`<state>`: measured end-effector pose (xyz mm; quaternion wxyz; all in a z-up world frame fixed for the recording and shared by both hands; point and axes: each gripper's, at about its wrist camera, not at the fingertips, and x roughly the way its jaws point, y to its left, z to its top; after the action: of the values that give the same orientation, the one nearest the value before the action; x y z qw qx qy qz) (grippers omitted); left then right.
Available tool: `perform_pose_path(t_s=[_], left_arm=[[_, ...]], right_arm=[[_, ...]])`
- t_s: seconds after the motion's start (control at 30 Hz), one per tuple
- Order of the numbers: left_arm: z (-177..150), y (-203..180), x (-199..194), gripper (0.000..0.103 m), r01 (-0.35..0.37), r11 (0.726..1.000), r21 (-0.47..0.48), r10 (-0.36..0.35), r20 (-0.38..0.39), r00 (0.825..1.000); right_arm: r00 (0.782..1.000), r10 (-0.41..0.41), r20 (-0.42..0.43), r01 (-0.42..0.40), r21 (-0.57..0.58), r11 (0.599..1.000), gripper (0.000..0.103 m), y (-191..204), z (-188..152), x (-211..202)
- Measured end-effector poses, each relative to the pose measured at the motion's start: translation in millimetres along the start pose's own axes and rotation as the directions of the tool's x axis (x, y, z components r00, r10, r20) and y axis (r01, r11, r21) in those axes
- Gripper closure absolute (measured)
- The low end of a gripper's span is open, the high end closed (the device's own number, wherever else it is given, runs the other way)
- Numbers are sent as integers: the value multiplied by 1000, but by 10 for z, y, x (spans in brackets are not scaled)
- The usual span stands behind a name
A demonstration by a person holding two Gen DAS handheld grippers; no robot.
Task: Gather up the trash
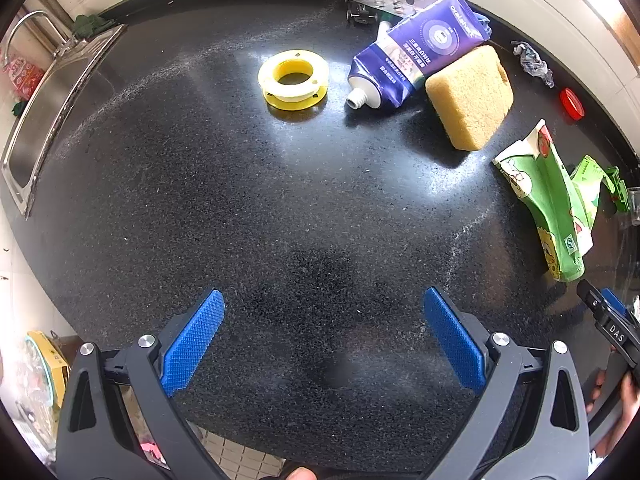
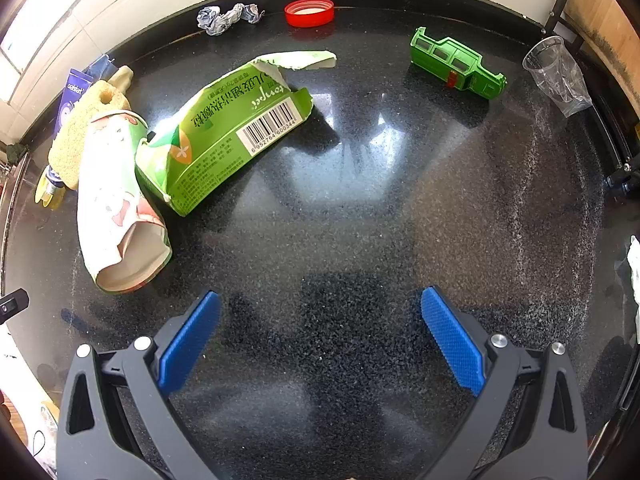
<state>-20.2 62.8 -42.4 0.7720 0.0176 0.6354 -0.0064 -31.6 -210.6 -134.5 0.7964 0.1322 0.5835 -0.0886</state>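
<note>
Glossy black speckled stone countertop (image 2: 360, 208), mirror-bright where light falls, with a brushed steel sink (image 1: 52, 108) set in at the left edge. Porous, rough yellow sponge (image 1: 472, 98); smooth shiny plastic on the purple tube (image 1: 412, 56), yellow spool (image 1: 294, 80), red lid (image 2: 310, 12) and green toy truck (image 2: 456, 62); thin clear plastic cup (image 2: 558, 76), crumpled. Printed, torn green carton (image 2: 224, 132) and crushed paper cup (image 2: 120, 200) in coated card, slightly sheeny; matt black plastic gripper arms with knurled blue pads (image 2: 188, 344).
</note>
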Motion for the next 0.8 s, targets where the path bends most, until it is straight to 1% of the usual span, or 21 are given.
perform_pose_path(t_s=[0.27,0.8], left_arm=[[-6,-58,12,6,0,1000,8,0,-6,1000],[-4,11,76,6,-6,1000,2,6,-15,1000]], right_arm=[[1000,-2,2,2,0,1000,5,-5,-22,-5],[1000,-5,9,5,-13,1000,5,1,10,6]])
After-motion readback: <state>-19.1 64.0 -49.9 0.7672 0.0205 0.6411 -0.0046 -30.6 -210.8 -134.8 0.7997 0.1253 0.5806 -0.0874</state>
